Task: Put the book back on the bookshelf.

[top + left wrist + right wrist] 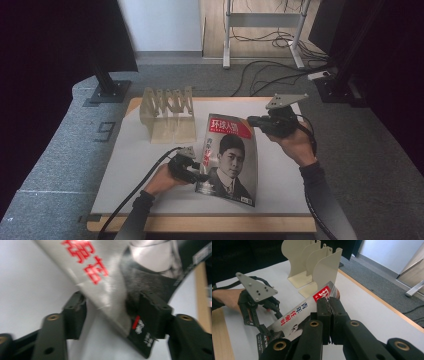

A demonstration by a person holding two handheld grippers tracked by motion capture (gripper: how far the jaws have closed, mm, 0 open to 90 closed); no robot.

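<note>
Magazine (231, 159) lifted, long axis running away, title far; right gripper (255, 121) clamps its top, left gripper (201, 176) brackets its spine, unpinched.

The magazine (230, 155) lies on the table (130, 190), rack (167, 112) behind-left.

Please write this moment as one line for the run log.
right gripper: shut on magazine top edge | left gripper: fingers either side of its lower corner, not clamped | magazine lifted off table | divider rack: empty
</note>
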